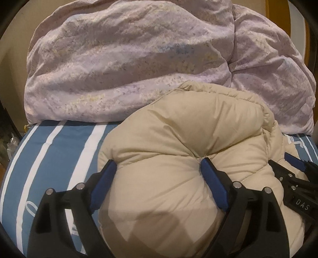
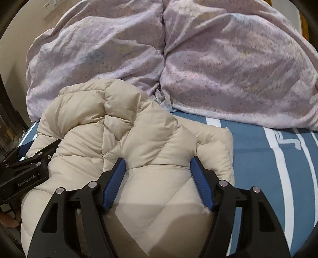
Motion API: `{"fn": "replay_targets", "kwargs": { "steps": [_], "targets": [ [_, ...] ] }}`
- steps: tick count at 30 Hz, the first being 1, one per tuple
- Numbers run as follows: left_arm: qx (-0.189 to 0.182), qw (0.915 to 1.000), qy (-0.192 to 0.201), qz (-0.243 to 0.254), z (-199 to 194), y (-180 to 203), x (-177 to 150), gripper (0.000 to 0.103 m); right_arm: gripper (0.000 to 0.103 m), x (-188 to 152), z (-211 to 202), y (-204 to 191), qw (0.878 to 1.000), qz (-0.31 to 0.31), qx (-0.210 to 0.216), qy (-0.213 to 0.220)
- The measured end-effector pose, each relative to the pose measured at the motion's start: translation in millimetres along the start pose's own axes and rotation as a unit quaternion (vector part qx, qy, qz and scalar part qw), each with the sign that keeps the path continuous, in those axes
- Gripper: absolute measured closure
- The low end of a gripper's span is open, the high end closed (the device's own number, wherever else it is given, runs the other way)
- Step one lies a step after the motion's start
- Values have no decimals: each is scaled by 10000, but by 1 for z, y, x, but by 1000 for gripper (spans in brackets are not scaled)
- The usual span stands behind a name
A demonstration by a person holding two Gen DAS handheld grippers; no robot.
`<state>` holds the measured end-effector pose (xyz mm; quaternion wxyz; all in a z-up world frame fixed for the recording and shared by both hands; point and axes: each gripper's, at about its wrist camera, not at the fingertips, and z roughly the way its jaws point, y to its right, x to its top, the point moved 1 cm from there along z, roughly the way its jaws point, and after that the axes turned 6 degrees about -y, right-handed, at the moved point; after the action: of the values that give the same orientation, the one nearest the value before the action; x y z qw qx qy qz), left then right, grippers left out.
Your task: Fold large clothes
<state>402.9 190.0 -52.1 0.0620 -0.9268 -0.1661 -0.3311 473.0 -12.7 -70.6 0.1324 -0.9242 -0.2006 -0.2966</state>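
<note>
A cream puffy quilted jacket (image 1: 178, 142) lies bunched on a blue bed sheet with white stripes (image 1: 59, 142). My left gripper (image 1: 158, 166) has its blue pads pressed into a thick bulge of the jacket, the jaws wide around it. In the right wrist view the jacket (image 2: 123, 135) is crumpled in folds, and my right gripper (image 2: 158, 164) clamps another thick fold between its blue pads. The left gripper's black body (image 2: 25, 168) shows at the left; the right gripper's body (image 1: 294, 178) shows at the right in the left wrist view.
A big lilac floral duvet (image 1: 129, 59) is heaped across the back of the bed, also in the right wrist view (image 2: 218, 59). The striped sheet (image 2: 278, 168) lies bare to the right. A wall with a socket (image 2: 49, 8) is at the far left.
</note>
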Motion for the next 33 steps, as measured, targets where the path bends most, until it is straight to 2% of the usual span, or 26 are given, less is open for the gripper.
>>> {"fn": "replay_targets", "kwargs": {
  "steps": [27, 30, 33],
  "targets": [
    [17, 10000, -59, -68, 17, -3, 1, 9, 32, 3, 13, 6, 9997, 178, 112, -114],
    [-24, 9999, -109, -50, 6, -5, 0, 9, 33, 3, 3, 7, 9997, 141, 36, -190],
    [-331, 9995, 2, -4, -28, -10, -14, 9, 34, -8, -25, 8, 9997, 136, 189, -48]
  ]
}}
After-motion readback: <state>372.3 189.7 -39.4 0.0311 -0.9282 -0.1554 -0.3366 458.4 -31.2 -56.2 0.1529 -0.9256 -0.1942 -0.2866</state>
